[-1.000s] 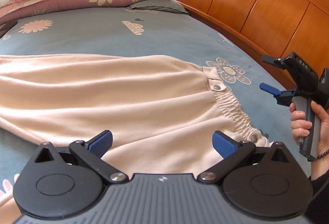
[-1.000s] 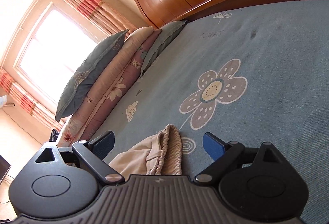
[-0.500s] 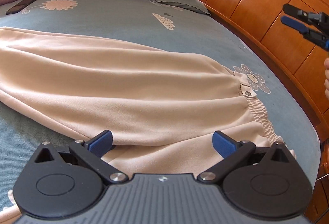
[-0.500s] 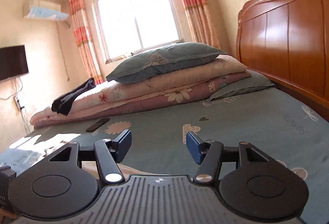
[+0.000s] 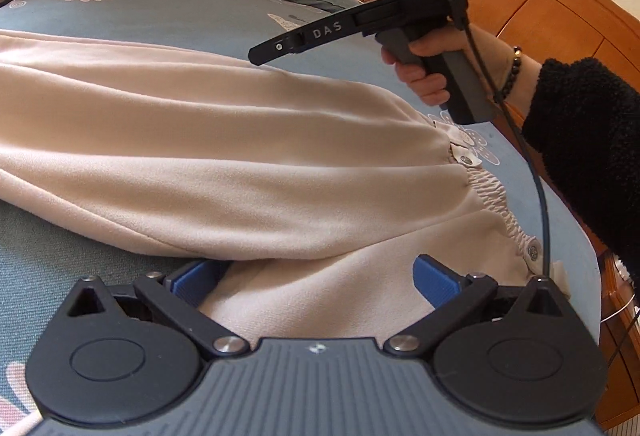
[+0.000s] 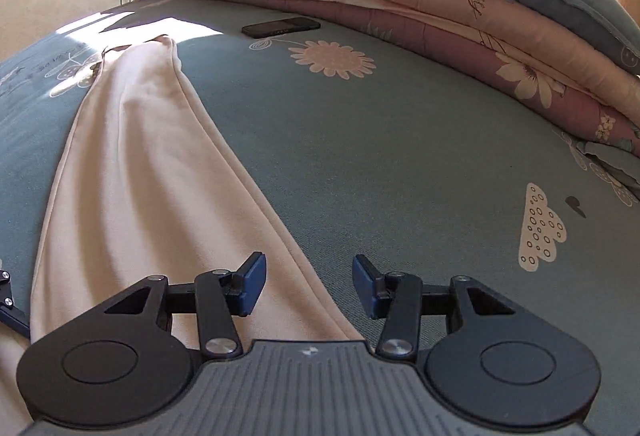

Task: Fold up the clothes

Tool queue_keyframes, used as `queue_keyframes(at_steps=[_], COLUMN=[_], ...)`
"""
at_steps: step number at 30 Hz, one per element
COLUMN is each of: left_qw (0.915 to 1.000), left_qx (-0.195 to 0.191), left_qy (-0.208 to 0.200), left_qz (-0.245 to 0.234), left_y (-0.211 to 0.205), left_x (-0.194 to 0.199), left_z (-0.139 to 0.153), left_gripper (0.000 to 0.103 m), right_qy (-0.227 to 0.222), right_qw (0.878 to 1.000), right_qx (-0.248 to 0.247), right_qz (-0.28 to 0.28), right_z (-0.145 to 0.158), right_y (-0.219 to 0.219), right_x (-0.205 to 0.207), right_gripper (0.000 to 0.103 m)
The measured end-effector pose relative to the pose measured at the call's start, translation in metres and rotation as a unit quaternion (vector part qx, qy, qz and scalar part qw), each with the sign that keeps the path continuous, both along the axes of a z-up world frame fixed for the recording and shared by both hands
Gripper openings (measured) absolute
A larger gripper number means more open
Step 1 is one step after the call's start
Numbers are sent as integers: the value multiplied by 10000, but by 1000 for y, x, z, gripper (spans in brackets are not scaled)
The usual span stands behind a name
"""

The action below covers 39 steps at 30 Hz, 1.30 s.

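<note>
Trousers (image 5: 248,156): cream pair laid lengthwise across the bed (image 6: 400,140), one leg lying over the other; elastic waistband (image 5: 492,196) near the bed's edge by the headboard (image 5: 552,0)
Done: one lengthwise fold, as I judge it
Left: folding hems toward the waistband; not yet begun
My left tool (image 5: 320,272): jaws wide, low over the cloth near the waistband; gripping nothing
My right tool (image 6: 308,284): jaws half apart and closing; empty, above the trousers' far seam

Trousers (image 5: 224,164) spread on the bed (image 6: 380,156) beneath the left gripper (image 5: 316,278), waistband to its right, right gripper (image 6: 309,282) above their far edge, phone (image 6: 281,27) and stacked quilts (image 6: 460,20) ahead of it.
</note>
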<state>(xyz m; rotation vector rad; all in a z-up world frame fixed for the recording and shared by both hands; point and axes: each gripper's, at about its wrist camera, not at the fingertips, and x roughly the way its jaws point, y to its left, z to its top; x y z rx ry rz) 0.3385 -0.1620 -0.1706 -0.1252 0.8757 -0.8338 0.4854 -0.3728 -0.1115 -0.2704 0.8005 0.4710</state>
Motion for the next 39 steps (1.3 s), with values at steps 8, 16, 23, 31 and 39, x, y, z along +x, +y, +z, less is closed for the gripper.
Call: queue_keyframes(at_steps=[8, 16, 23, 31, 39], left_qw=[9989, 9986, 9966, 9945, 9936], left_qx=[-432, -481, -723, -907, -982], left_qy=[206, 225, 383, 517, 545], left_qz=[8, 8, 60, 60, 77], left_y=[11, 13, 20, 27, 25], left_x=[5, 6, 8, 14, 15], left_z=[-1, -1, -3, -4, -6], left_gripper=[102, 102, 102, 102, 102], right_qy=[273, -915, -911, -713, -452], right_qw=[9988, 9889, 9780, 9903, 9902], right_qx=[339, -1140, -1704, -573, -366], right_qz=[219, -260, -791, -1043, -1272], right_z=[-32, -23, -42, -7, -1], right_y=[0, 45, 43, 20, -50], right_x=[10, -28, 1, -4, -30], right_gripper=[28, 6, 5, 24, 50])
